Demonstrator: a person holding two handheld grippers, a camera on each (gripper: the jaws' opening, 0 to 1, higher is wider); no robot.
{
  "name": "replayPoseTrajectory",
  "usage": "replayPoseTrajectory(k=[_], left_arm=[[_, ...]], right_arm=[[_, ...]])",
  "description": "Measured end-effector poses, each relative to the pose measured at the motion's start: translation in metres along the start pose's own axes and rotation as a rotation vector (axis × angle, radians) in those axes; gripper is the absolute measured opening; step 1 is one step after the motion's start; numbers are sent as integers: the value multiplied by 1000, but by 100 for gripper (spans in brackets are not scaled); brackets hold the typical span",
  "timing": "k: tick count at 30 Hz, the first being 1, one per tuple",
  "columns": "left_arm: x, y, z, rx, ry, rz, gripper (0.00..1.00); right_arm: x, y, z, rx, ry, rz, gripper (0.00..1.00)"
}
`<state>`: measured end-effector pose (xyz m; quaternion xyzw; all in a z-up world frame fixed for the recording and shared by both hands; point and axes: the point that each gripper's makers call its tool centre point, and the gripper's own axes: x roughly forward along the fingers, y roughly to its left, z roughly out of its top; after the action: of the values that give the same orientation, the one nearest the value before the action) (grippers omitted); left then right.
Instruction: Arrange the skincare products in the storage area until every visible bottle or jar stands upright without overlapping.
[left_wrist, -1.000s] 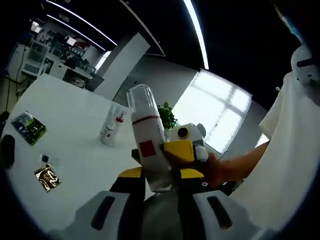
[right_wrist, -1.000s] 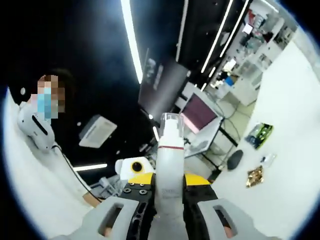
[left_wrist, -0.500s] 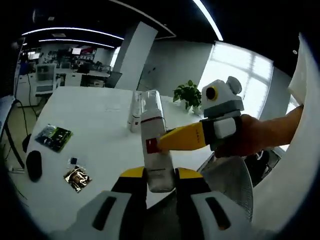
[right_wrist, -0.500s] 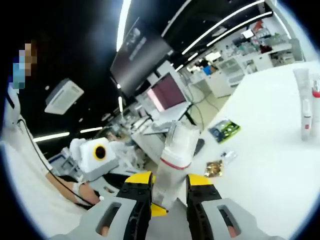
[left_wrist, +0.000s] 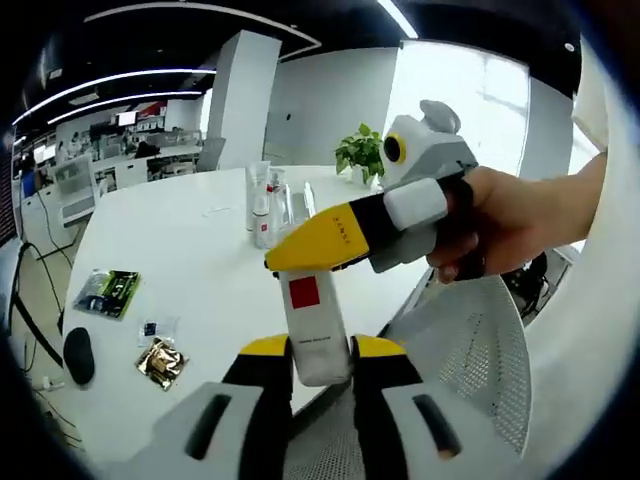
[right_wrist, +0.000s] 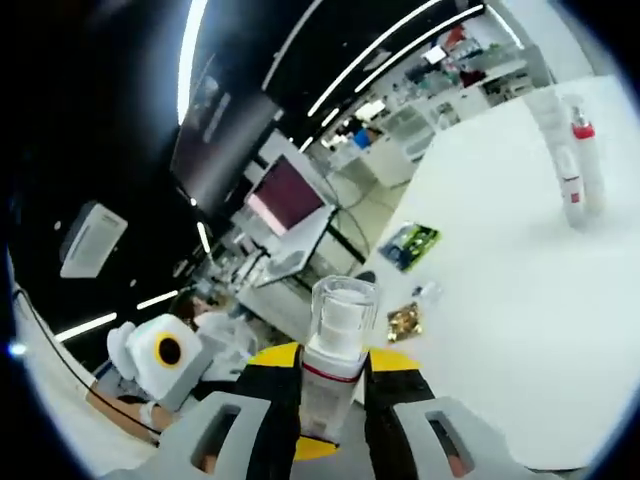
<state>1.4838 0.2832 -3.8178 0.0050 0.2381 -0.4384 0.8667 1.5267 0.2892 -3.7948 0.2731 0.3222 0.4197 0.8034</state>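
I have the white pump bottle (left_wrist: 312, 322) at lower centre, its long axis straight up from my left gripper (left_wrist: 318, 362), clamped at its base. My right gripper (right_wrist: 332, 385) pinches its neck, apparently. The standing bottles (left_wrist: 264, 208) sit mid-frame on the white table (left_wrist: 180, 260), with open room before them.

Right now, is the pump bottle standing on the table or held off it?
Held off it. Both grippers' jaws clamp the white pump bottle in the air; the table lies beyond, with other bottles standing there.
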Motion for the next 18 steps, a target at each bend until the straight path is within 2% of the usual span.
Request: replayPoseTrajectory(k=[1, 4, 6, 9, 12, 15, 18], left_arm=[[0, -2, 3, 7, -17, -14, 18], [-7, -8, 13, -96, -61, -97, 17], [-11, -17, 20, -142, -95, -176, 19], [-12, -33, 17, -101, -82, -263, 20], [-13, -40, 18, -117, -80, -303, 25], [-17, -45, 24, -169, -98, -373, 22], [-24, -48, 33, -231, -140, -436, 20]], right_arm=[[-2, 1, 1, 8, -9, 14, 18], [-9, 15, 7, -28, -11, 104, 18], [-15, 34, 10, -84, 5, 218, 17], [-19, 43, 5, -142, 63, 276, 17], [-23, 50, -2, -268, 117, 303, 17], [-29, 60, -3, -264, 130, 369, 17], [-36, 75, -1, -209, 103, 466, 17]])
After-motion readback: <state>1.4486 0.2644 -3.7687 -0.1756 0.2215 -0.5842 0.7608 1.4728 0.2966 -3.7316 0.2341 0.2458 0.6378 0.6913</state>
